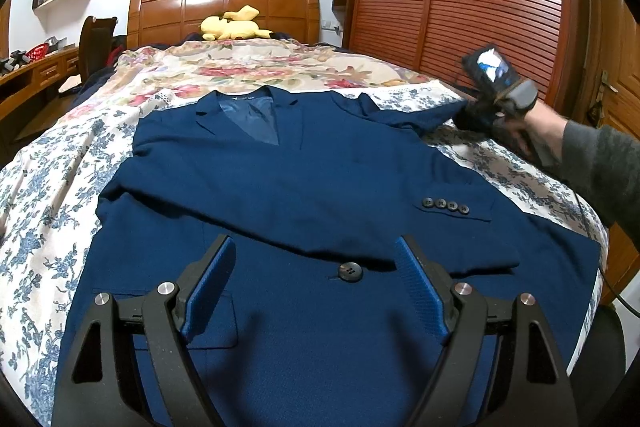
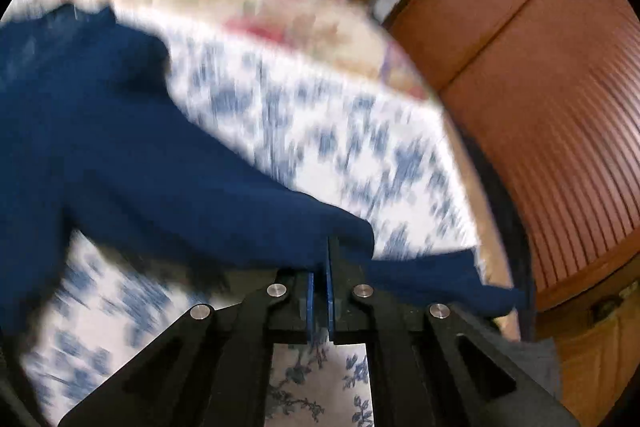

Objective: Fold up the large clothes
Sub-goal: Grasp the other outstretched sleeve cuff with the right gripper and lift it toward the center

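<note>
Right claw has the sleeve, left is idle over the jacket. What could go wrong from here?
1. The right claw pinches the sleeve close to its cloth edge, and the right wrist view is motion-blurred; a fast pull may slip it free.
2. The left claw hangs open above the blue jacket, pinning nothing, so the body may drag across the floral bedspread.
3. The other sleeve, already folded across the front, could shift.

One navy blue woven suit jacket (image 1: 280,187) lies on one floral-sheeted bed (image 1: 52,163). Its folded sleeve shows four small dark cuff buttons (image 1: 445,205); one larger dark front button (image 1: 350,271) sits below them. One yellow plush toy (image 1: 236,23) rests beyond the jacket's collar.
</note>
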Motion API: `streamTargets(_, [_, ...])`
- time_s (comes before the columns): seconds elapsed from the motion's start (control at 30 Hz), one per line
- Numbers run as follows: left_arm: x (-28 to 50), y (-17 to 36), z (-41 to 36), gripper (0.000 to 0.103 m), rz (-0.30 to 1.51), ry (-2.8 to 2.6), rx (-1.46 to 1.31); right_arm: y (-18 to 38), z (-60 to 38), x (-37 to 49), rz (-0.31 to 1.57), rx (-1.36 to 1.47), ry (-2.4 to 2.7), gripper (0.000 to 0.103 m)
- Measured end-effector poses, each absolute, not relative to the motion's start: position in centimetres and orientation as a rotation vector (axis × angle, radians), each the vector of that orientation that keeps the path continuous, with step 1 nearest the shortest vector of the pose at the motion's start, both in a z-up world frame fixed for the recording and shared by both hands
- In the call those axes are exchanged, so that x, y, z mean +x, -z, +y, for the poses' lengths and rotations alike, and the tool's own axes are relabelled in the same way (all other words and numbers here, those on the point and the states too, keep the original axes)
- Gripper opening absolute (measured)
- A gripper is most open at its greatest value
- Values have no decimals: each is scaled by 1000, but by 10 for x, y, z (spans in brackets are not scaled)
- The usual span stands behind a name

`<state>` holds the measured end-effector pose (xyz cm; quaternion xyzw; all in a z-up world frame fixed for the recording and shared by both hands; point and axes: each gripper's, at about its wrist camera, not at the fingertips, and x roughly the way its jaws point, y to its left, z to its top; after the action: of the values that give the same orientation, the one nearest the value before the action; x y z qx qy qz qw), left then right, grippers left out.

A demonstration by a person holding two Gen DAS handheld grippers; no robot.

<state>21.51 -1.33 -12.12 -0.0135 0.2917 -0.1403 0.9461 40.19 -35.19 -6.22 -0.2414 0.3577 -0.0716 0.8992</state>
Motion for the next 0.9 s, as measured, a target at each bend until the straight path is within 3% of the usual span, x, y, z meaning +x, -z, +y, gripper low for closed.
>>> streamTargets(0.27, [215, 121, -11, 83, 592, 282, -30, -9, -285, 324, 513, -461, -135, 4])
streamTargets(0.53, [215, 121, -11, 83, 590, 279, -29, 34, -252, 286, 640, -475, -264, 6])
streamTargets(0.73, [214, 120, -11, 83, 588, 277, -28, 51, -259, 284, 724, -454, -251, 29])
streamTargets(0.8, [214, 120, -11, 83, 588, 276, -25, 47, -262, 280, 729, -441, -262, 47])
streamTargets(0.9, [214, 120, -11, 83, 586, 274, -22, 45, -277, 273, 746, -397, -267, 53])
